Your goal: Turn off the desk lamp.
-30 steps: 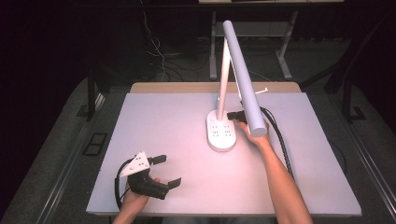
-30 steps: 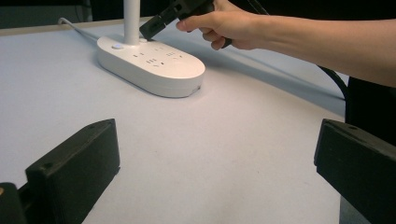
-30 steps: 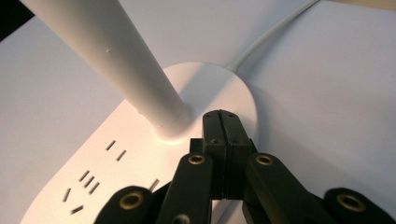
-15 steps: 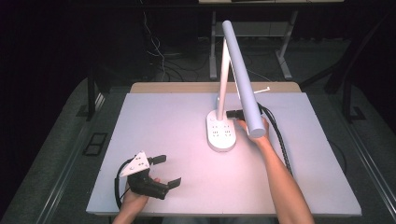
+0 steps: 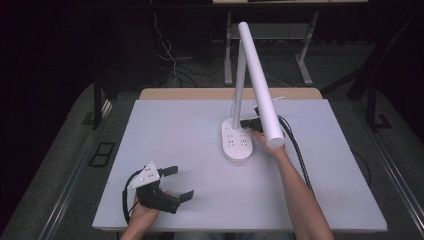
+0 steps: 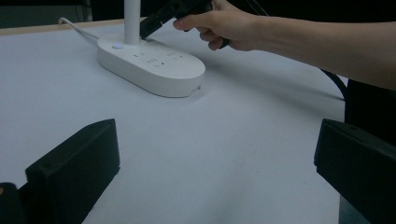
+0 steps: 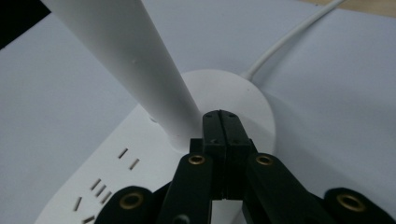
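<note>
Desk lamp with a socket-strip base stands right under and ahead of the right gripper, whose jaws are pressed fully together with nothing between them, their tips at the foot of the white upright post on the base. Left gripper rests well apart on the near left of the bench, its jaws spread wide and empty, with the lamp far ahead of them.
</note>
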`<state>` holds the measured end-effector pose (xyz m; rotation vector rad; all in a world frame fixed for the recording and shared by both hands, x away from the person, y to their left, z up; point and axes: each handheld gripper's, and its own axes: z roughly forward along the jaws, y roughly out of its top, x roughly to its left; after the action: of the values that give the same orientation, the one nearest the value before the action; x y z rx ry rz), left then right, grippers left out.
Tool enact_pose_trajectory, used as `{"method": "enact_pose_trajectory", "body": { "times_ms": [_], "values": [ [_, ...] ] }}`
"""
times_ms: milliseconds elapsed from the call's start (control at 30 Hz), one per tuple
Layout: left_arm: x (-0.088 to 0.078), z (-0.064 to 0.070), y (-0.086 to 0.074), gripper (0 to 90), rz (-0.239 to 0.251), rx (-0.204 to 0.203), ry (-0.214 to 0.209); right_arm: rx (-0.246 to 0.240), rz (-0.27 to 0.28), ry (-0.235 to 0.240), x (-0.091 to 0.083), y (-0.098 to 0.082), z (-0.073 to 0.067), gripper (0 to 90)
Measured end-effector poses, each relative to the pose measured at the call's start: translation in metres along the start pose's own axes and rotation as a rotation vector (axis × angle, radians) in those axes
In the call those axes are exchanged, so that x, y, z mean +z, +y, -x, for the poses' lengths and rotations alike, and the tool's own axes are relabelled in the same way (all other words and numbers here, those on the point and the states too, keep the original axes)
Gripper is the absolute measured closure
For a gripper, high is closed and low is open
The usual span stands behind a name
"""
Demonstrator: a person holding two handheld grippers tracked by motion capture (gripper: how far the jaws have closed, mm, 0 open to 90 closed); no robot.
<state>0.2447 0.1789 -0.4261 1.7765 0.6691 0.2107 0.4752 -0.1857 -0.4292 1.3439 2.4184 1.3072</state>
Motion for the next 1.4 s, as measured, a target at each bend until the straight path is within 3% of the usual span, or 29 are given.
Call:
{"method": "enact_pose_trajectory", "body": {
  "times_ms": [433, 733, 1067, 1200, 1400],
  "values": [
    [0.000, -0.001, 0.000, 0.0, -0.001, 0.000, 0.000, 0.021, 0.019, 0.030, -0.014, 0.004, -0.001, 90.0],
    [0.000, 0.000, 0.000, 0.0, 0.003, 0.002, -0.005, -0.012, 0.009, 0.044, -0.036, 0.007, -0.006, 90.0],
    [0.001, 0.001, 0.000, 0.0, -0.001, 0.005, -0.010, -0.037, 0.035, 0.066, -0.064, 0.006, -0.011, 89.5],
    [0.001, 0.001, 0.000, 0.0, 0.000, 0.004, -0.009, -0.043, 0.031, 0.065, -0.075, 0.004, -0.017, 82.7],
    [0.001, 0.001, 0.000, 0.0, -0.001, 0.003, -0.009, -0.056, 0.046, 0.051, -0.092, -0.002, -0.028, 61.4]
  ]
}}
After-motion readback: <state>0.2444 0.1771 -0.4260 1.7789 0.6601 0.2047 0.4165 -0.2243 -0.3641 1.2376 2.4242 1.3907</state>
